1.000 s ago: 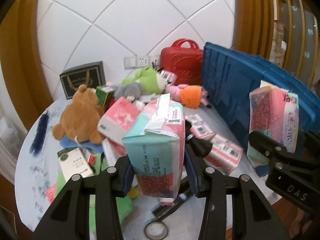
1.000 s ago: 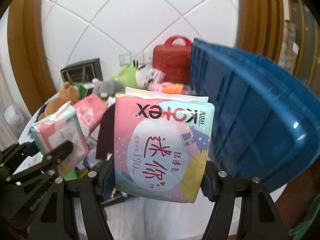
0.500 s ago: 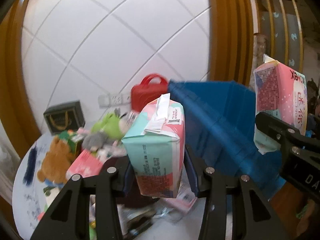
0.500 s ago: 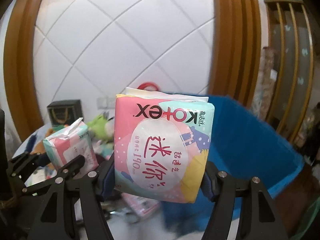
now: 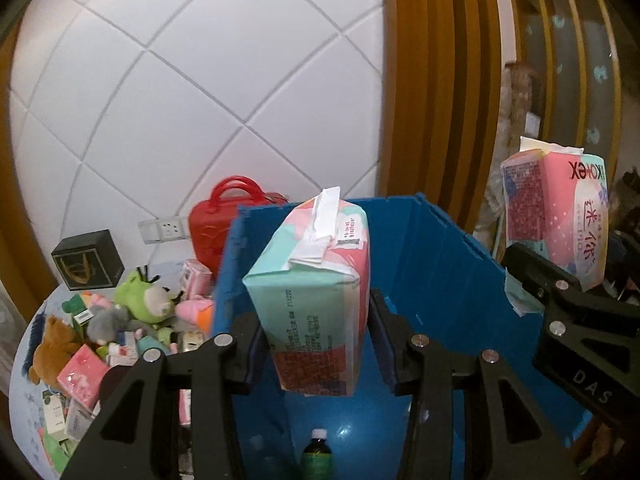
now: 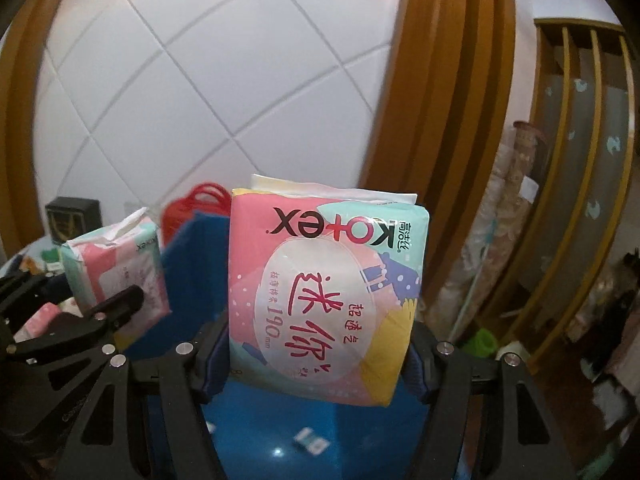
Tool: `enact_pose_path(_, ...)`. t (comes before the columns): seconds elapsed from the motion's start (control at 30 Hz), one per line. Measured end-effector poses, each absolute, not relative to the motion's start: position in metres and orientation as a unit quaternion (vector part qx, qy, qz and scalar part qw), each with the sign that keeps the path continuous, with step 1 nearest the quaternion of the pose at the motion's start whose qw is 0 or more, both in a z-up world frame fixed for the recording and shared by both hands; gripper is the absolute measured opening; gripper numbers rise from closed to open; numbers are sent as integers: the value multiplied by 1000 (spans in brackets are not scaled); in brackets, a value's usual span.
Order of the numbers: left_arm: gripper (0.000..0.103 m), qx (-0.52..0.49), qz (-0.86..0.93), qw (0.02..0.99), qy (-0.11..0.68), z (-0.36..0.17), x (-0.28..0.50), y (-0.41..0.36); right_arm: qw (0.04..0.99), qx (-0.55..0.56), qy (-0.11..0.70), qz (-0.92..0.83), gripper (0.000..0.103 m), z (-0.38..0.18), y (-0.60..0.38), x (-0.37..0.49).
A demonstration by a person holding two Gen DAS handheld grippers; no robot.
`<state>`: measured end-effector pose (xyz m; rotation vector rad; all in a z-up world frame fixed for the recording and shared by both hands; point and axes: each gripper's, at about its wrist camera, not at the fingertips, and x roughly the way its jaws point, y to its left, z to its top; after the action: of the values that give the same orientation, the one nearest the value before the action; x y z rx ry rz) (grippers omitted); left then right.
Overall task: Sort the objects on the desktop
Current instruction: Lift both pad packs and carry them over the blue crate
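Currently both jaws are clenched on soft packs. Left gripper (image 5: 316, 344) pinches a teal-pink pad pack (image 5: 314, 300) at its lower sides; right gripper (image 6: 316, 364) grips the Kotex pack (image 6: 324, 300) the same way. Both packs hang above the open blue crate (image 5: 448, 264), with a small bottle (image 5: 315, 454) on its floor. Packs look light, squashy, with slick film: hold across the flat sides, low and firm. Farther back, plush toys (image 5: 148, 304) and a red case (image 5: 224, 228) crowd the bench (image 5: 24, 400).
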<state>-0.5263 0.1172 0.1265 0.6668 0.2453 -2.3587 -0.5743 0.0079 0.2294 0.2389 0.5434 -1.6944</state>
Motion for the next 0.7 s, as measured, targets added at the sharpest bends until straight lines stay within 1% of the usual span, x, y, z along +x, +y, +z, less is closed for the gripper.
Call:
enact_pose_path(0.07,44,279,-895,338,82,120,-555,115,621,116,245,-735,68,222,-9,-593)
enact_pose_path(0.17,44,320,-880,340,89,103,-590,100,622,141,262,-725,68,204,-44,-613)
enact_pose_path(0.27,44,382,-853,336,114,70,-628,72,616,185,280,-713,68,179,-84,-630)
enact_pose_path(0.33,44,412,-839,336,116,45,-643,62,609,220,298,-701,68,154,-108,-637)
enact_pose_path(0.43,44,458,-817,330,116,4,-658,54,591,250,339,-688,68,106,-133,-641)
enact_pose_path(0.47,44,487,-802,320,132,-11,-663,51,586,255,348,-685,68,92,-137,-642)
enact_pose_path(0.53,44,504,-796,294,163,-24,-666,50,579,281,366,-673,68,65,-149,-647)
enact_pose_path(0.6,44,516,-791,292,153,-31,-668,54,568,306,387,-659,68,46,-151,-654)
enact_pose_path(0.7,44,519,-787,304,134,-34,-668,58,543,279,421,-670,68,36,-148,-658)
